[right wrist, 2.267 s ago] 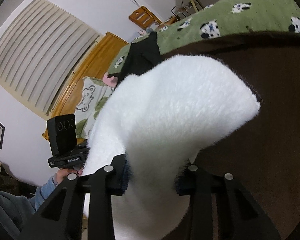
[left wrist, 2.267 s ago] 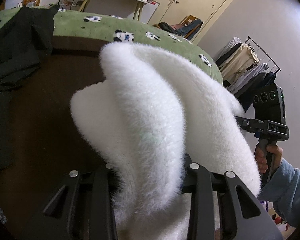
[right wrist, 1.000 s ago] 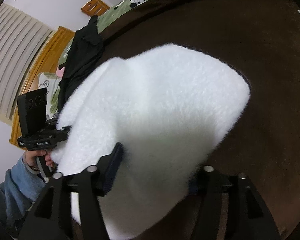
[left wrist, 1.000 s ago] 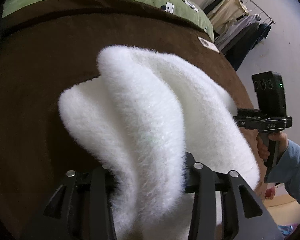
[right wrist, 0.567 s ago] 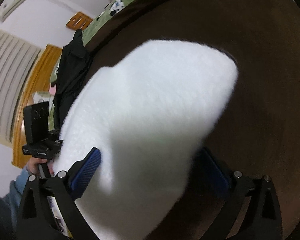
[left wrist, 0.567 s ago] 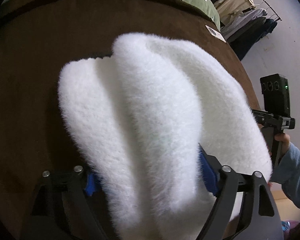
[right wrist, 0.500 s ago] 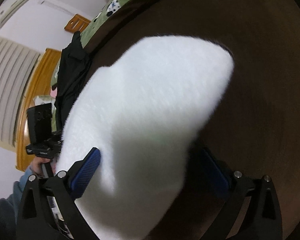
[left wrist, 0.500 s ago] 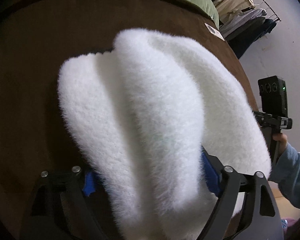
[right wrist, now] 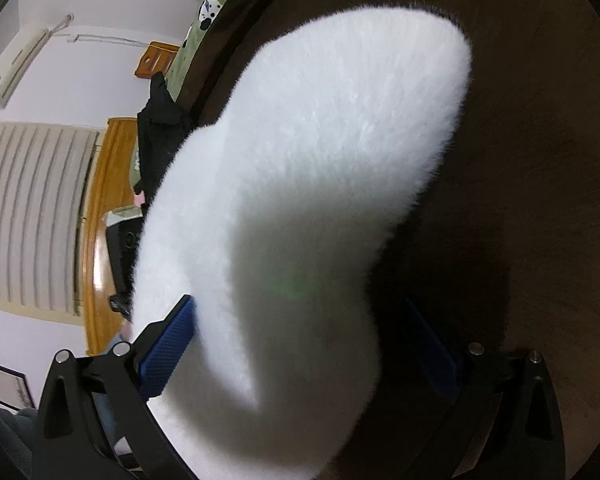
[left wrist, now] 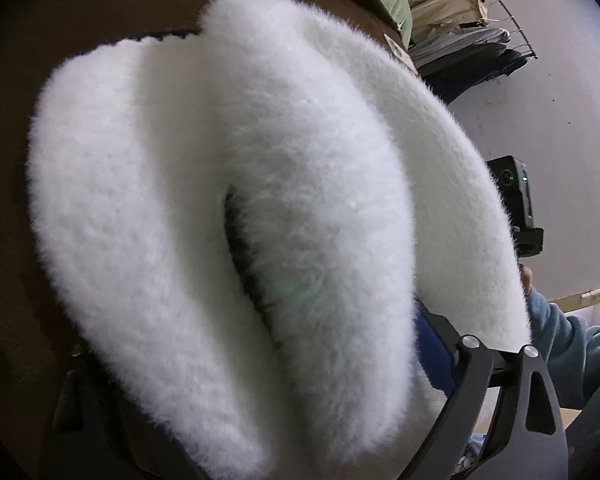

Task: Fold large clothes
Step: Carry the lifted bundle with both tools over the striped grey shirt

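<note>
Both claws let go now: left gripper point(left wrist: 260, 368) and right gripper point(right wrist: 304, 344) just spread wide, white fuzzy garment point(left wrist: 228, 200) lying loose between them, stretching straight ahead across brown bed cover point(right wrist: 540, 160).

A home bedroom. A bed with a brown blanket point(right wrist: 540, 120) and a green cow-print cover point(right wrist: 204, 12) has a wooden headboard point(right wrist: 100, 208). Slatted window blinds point(right wrist: 28, 216) and a wall air conditioner point(right wrist: 12, 68) sit nearby; clothes hang on a garment rack point(left wrist: 460, 32).
</note>
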